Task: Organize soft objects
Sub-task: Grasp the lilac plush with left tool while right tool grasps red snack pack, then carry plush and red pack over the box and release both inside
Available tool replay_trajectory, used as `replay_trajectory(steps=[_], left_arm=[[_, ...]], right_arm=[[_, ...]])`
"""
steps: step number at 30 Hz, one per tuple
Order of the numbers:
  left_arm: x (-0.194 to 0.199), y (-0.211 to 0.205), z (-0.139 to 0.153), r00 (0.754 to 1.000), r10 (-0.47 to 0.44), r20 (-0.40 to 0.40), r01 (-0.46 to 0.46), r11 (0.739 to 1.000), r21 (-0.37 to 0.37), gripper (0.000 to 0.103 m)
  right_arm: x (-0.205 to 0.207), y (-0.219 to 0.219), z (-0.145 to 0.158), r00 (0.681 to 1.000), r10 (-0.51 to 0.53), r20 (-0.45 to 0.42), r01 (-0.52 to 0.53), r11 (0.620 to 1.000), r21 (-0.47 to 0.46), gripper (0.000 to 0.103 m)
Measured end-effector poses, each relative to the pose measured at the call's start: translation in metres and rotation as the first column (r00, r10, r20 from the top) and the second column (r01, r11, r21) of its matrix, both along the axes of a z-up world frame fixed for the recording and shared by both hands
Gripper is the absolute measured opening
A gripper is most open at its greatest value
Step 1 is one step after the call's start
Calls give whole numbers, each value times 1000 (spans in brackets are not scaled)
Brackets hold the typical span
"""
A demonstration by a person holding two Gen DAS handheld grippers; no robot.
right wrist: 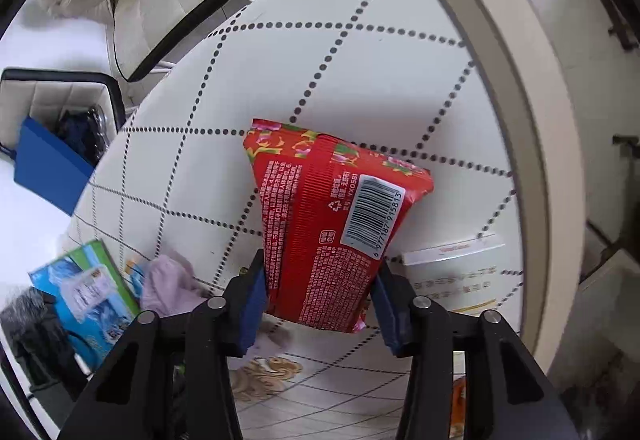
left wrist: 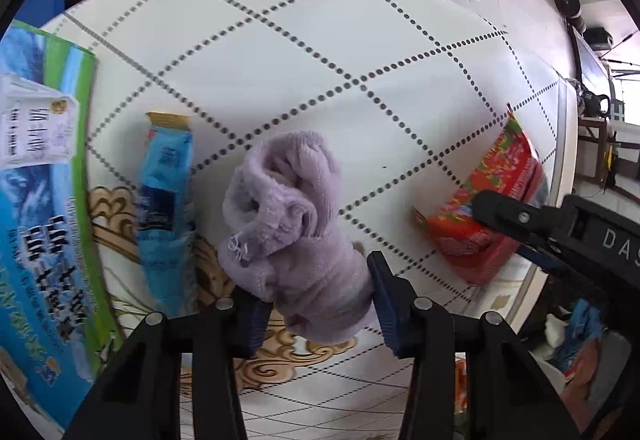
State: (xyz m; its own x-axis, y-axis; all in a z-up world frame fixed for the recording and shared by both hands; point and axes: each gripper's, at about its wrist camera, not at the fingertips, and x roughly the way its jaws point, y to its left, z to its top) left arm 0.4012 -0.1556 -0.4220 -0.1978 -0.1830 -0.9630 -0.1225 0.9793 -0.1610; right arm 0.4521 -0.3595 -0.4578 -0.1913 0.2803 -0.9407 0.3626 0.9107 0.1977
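Lilac fleece cloth [left wrist: 288, 224]: plush, bunched into a loose roll with folds and a frayed stitched corner. Its near end is pinched between the blue-padded fingers of the left tool [left wrist: 318, 304], jaws closed to the cloth's width; the far end reaches out over the white tabletop [left wrist: 360, 40], which carries a dotted diamond grid. Whether the cloth rests on the surface or hangs above it cannot be told.

Red soft pack [right wrist: 328, 224]: glossy wrapper, floral print at the far end, fine white text, recycling mark and white barcode label on the upward face. Clamped at its near end by the right tool [right wrist: 318, 300], jaws narrowed against both sides. It lies over the tabletop near the right edge.

Blue soft pack [left wrist: 166, 212]: lying on the tabletop, just left of the cloth, yellow strip at its far end.

Blue-and-green printed box [left wrist: 44, 224]: at the tabletop's left edge, contents not visible.

White carton [right wrist: 452, 272]: beside the red pack, on the right.
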Motion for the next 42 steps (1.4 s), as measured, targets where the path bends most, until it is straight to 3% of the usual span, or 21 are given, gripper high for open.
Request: replay_trajectory(steps=[8,16,21,24,28,31,37,42], left_arm=[[-18,-1,61,989,-64,133,68,997,-30,42],[-66,46,171,938,-85,335,129,985,-110,42],[-72,107,214,911,-45,410,108,985,-132,42],[-83,142,229,903,-41,428,98,989,-112,42],[-99,199,230,900,-45,434,72,996,-47,42],[-105,248,220,912,-42,409,45,999,4,42],[-103,319,175,942,-51,332,21,996,92,42],[-84,355,138,966,-40,256,13,994,107,42]], right_arm=[[-26,-6,45,994,48,95,-50,999,22,47],[-72,16,143,960,123,250,-142,988,60,47],[-98,66,200,925,190,329,-225,972,72,47],[-113,112,216,905,241,350,-280,958,67,47],[-126,183,216,892,298,339,-340,938,71,47],[-132,243,202,884,348,313,-385,920,65,47],[-137,334,165,864,438,248,-459,888,30,47],[-125,373,123,866,473,164,-477,879,-14,47]])
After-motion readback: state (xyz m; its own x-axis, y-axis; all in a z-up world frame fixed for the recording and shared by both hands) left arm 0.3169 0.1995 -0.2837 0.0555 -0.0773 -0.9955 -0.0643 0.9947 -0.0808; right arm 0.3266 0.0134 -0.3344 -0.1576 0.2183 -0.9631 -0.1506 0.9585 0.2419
